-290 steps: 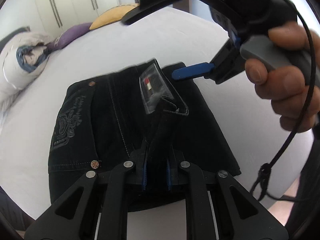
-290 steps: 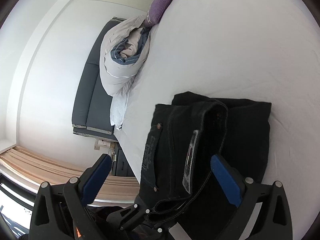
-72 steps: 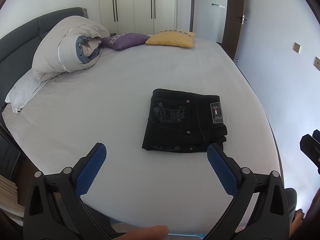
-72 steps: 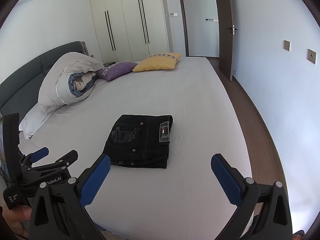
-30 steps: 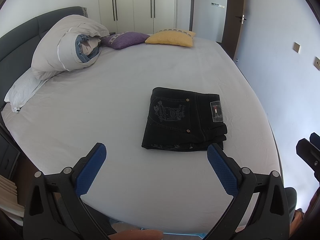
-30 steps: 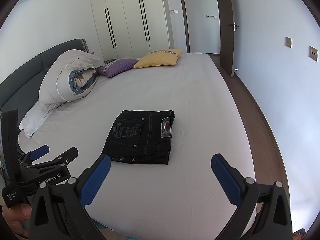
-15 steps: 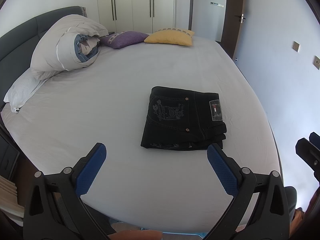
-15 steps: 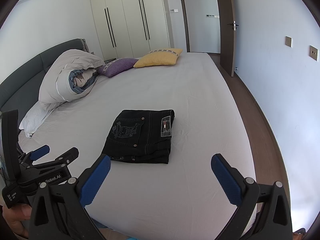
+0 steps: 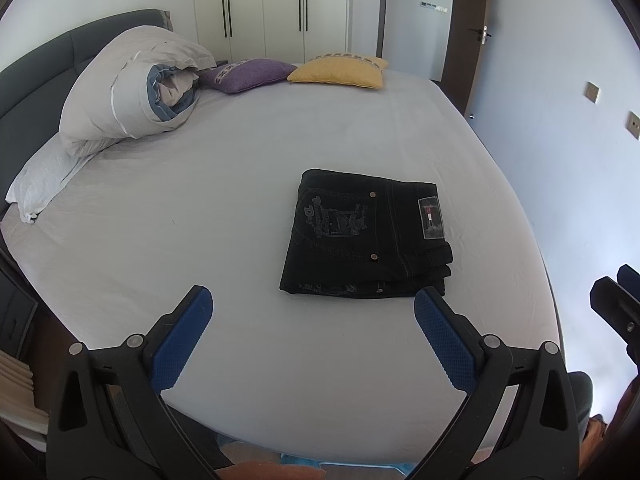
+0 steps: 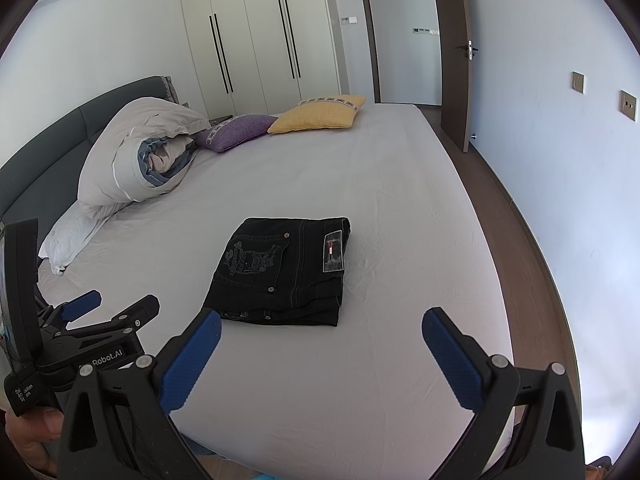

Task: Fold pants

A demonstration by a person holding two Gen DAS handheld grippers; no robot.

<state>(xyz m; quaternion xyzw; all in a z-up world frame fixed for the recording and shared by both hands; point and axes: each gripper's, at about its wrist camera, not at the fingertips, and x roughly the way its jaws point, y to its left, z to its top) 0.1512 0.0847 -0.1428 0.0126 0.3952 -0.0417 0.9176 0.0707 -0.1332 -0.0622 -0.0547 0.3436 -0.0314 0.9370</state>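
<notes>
One pair of black denim pants [image 9: 366, 240] lies folded into a thick rectangle on the smooth grey bed [image 9: 200, 208], stitched pocket up. Both claws hang wide and empty: left claw [image 9: 310, 300], right claw [image 10: 322, 322]. Two cushions, purple [image 9: 250, 74] and yellow [image 9: 340, 72], beside one rolled quilt [image 9: 128, 88]

The pants [image 9: 366, 240] are seen as matt black denim with pale stitching and metal rivets. A smooth white cloth sheet [image 9: 200, 240] covers the bed. Textured blue pads [image 10: 190, 364] sit on matt black plastic.
</notes>
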